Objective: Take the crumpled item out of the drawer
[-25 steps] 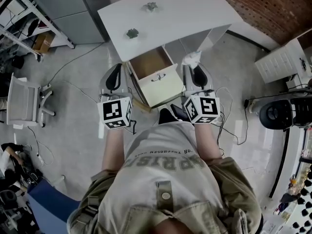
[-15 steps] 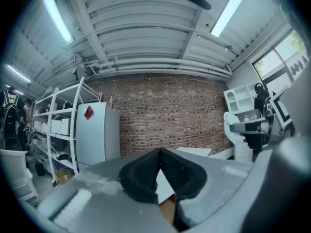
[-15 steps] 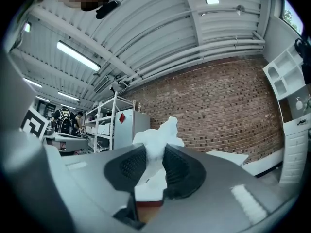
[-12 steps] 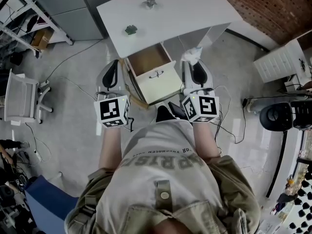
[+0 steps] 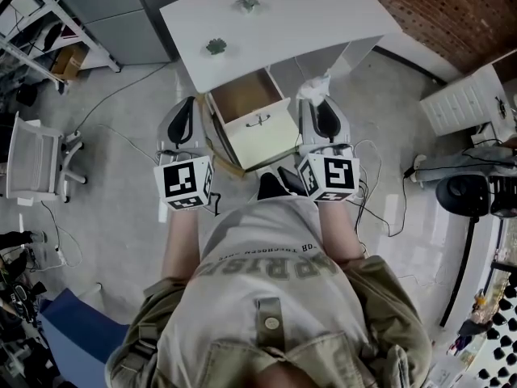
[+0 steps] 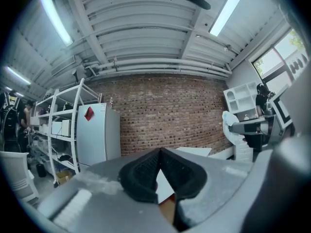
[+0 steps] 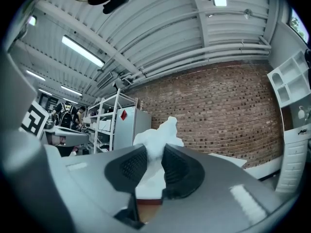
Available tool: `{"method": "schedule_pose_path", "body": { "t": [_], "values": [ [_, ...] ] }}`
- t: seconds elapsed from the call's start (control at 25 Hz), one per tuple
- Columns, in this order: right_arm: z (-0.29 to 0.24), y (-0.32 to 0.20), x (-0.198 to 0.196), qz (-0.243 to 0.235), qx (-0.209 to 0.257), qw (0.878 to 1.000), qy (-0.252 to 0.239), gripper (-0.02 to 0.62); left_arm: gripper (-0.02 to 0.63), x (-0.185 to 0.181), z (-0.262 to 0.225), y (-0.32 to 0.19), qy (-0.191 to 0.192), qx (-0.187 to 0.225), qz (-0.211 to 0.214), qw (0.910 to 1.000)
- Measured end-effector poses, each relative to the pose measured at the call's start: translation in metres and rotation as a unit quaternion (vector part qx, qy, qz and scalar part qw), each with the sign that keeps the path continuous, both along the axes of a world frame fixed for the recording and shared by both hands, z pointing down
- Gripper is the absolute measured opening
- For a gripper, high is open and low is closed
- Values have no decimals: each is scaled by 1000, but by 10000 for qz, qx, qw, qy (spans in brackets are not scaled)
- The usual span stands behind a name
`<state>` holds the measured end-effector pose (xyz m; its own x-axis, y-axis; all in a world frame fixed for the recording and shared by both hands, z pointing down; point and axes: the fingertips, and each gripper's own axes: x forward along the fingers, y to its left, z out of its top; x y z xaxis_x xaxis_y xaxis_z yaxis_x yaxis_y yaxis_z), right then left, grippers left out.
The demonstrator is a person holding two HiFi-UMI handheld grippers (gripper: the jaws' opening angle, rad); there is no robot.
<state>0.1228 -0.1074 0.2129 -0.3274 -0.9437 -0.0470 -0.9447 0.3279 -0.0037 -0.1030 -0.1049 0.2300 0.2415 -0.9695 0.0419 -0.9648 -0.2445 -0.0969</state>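
- In my right gripper view the right gripper [image 7: 155, 153] has its two black pads pressed on the crumpled item [image 7: 163, 130], a white wad that fills the gap between them and sticks up above the tips at the frame's centre.
- Those jaws have just been closing further, with the wad between them.
- In the head view the same wad sits upper middle, at the tip of the right gripper, just right of the drawer [image 5: 266, 140] and outside it.
- It lies close under the front edge of the white desk [image 5: 283, 35].
- The drawer is pulled out toward me; what I see of its brown inside looks bare, and its pale front panel carries a small handle.
- My left gripper [image 5: 188, 107] points level on the drawer's left side, apart from it.
- In the left gripper view its pads meet at the tips with nothing between them, so that gripper is closed and empty.
- Both marker cubes, the left one [image 5: 184, 184] and the right one [image 5: 329, 176], flank the drawer front, just above my shirt in the lower half of the frame.
- Two small greenish objects rest on the desk top, one near its left front edge [image 5: 216, 46] and one further back [image 5: 249, 4].
- A white chair [image 5: 32, 164] stands at the left edge of the head view, well apart from the desk.
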Motion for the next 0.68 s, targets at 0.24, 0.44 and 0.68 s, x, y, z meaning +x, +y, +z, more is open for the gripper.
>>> {"method": "schedule_pose_path", "body": {
  "t": [0.24,0.44,0.68],
  "values": [
    [-3,2,4,47,53,10000,47,80,6,-3,0,1,40,-18,-34,10000],
    [-3,0,10,123,77,9999,35,80,6,-2,1,-1,94,-16,-5,10000],
    [-5,3,13,137,84,9999,47,80,6,0,-1,2,108,14,10,9999]
  ]
}}
